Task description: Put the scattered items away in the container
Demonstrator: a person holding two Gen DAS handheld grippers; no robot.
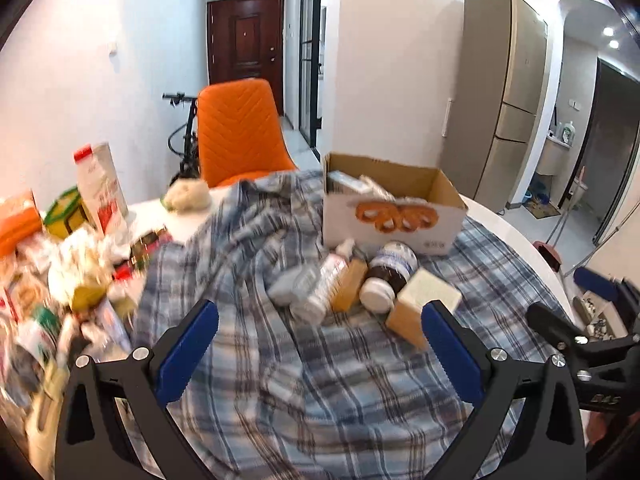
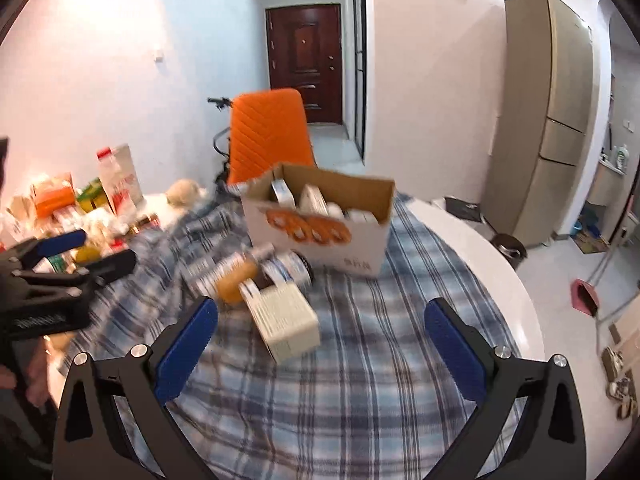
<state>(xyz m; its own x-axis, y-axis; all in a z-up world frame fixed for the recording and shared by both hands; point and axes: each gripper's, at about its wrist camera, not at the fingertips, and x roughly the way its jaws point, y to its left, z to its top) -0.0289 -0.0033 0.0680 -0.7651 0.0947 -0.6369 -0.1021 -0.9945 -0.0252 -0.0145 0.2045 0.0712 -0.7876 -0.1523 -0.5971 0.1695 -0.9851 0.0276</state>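
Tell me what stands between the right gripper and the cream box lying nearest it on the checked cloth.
Nothing visible. The right gripper is open, and only bare checked cloth lies between it and the cream box. The bottles lie beyond the box, toward the cardboard container.

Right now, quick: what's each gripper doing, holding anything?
Left gripper: open, holding nothing, above the plaid cloth.
Right gripper: open, holding nothing.

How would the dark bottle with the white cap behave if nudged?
The dark bottle lies on its side on the plaid cloth, so it may roll. The small box and neighbouring bottles beside it would probably stop it. It looks rigid.
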